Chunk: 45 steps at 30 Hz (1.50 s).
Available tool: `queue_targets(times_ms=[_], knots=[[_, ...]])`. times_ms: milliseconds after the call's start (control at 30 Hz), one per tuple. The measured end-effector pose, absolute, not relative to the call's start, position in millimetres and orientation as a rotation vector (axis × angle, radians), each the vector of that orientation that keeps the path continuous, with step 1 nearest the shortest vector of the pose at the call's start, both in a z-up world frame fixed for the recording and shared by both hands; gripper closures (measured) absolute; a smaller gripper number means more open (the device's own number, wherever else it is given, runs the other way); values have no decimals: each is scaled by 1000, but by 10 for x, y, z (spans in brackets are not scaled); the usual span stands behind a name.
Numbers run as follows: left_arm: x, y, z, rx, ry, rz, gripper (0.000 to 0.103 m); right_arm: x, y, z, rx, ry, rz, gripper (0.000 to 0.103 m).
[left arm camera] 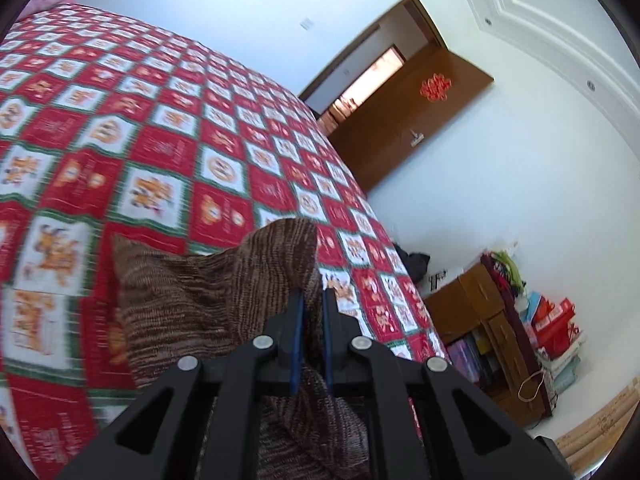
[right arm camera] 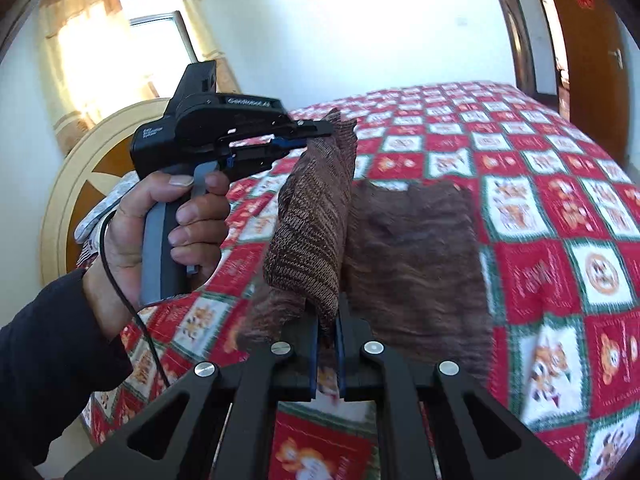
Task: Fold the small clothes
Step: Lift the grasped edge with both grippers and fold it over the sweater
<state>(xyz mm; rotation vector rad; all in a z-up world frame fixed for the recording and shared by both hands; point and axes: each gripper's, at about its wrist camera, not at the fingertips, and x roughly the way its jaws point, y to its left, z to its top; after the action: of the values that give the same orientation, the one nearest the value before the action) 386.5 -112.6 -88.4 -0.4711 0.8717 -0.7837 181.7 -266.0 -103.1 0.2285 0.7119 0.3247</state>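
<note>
Left hand (right arm camera: 172,232) wraps grey pistol grip, dark sleeve (right arm camera: 44,344) at forearm, left gripper (right arm camera: 320,136) pointing level toward right side of right wrist view, jaws clamped on top edge of brown knit garment (right arm camera: 312,232)

Right gripper (right arm camera: 328,328) pinches lower fold of same garment, jaws narrow on cloth

Garment hangs lifted between both tools above red patchwork bedspread (right arm camera: 540,208), far panel draped toward bed

Motion blur smears garment's far panel; its lower edge hidden behind right gripper frame; right hand out of view
</note>
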Motion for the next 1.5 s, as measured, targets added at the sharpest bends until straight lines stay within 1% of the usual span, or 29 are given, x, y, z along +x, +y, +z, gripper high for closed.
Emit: queue_targets(times_ms=[400, 500, 633, 667, 700, 733, 800, 833, 867, 900, 933, 1033, 1167, 1233, 1300, 1433, 1467, 1500], knots=[[3786, -1937, -1099, -298, 960, -792, 94, 1833, -3363, -1627, 459, 837, 212, 97], [3747, -2052, -1145, -258, 970, -774, 93, 1847, -3375, -1646, 448, 841, 203, 97], [3654, -2030, -1072, -236, 937, -765, 89, 1824, -3376, -1637, 441, 830, 201, 97], [3592, -1991, -1012, -218, 909, -781, 84, 1819, -3376, -1637, 436, 828, 205, 97], [3540, -1961, -965, -193, 885, -780, 75, 1794, -3369, -1634, 426, 824, 208, 97], [3472, -1919, -911, -158, 857, -766, 69, 1775, -3367, -1627, 414, 819, 208, 96], [3299, -1771, -824, -114, 795, -757, 41, 1715, -3393, -1601, 419, 803, 217, 92], [3209, -1679, -800, -81, 770, -741, 35, 1665, -3421, -1572, 420, 791, 202, 89], [3092, -1551, -794, -52, 736, -719, 32, 1621, -3444, -1536, 407, 771, 178, 78], [3039, -1485, -806, -44, 724, -712, 31, 1574, -3467, -1483, 385, 743, 148, 66], [2966, -1397, -846, -29, 721, -697, 31, 1536, -3492, -1418, 367, 714, 117, 63], [2782, -1187, -1066, 10, 720, -648, 31, 1540, -3552, -1225, 364, 649, 81, 63], [2729, -1139, -1453, 94, 773, -557, 31, 1927, -3472, -1083, 323, 683, 122, 63], [2716, -1102, -1469, 73, 775, -548, 31, 2213, -3474, -1080, 330, 722, 138, 63], [2715, -1111, -1451, 90, 763, -521, 18, 2559, -3511, -1136, 340, 769, 146, 63], [2756, -1042, -1543, 53, 787, -520, 14, 3151, -3502, -1349, 347, 874, 126, 63], [2781, -996, -1555, 23, 795, -522, 12, 3243, -3493, -1413, 328, 901, 111, 76], [2788, -966, -1568, 5, 801, -531, 12, 3286, -3496, -1467, 301, 908, 72, 92]])
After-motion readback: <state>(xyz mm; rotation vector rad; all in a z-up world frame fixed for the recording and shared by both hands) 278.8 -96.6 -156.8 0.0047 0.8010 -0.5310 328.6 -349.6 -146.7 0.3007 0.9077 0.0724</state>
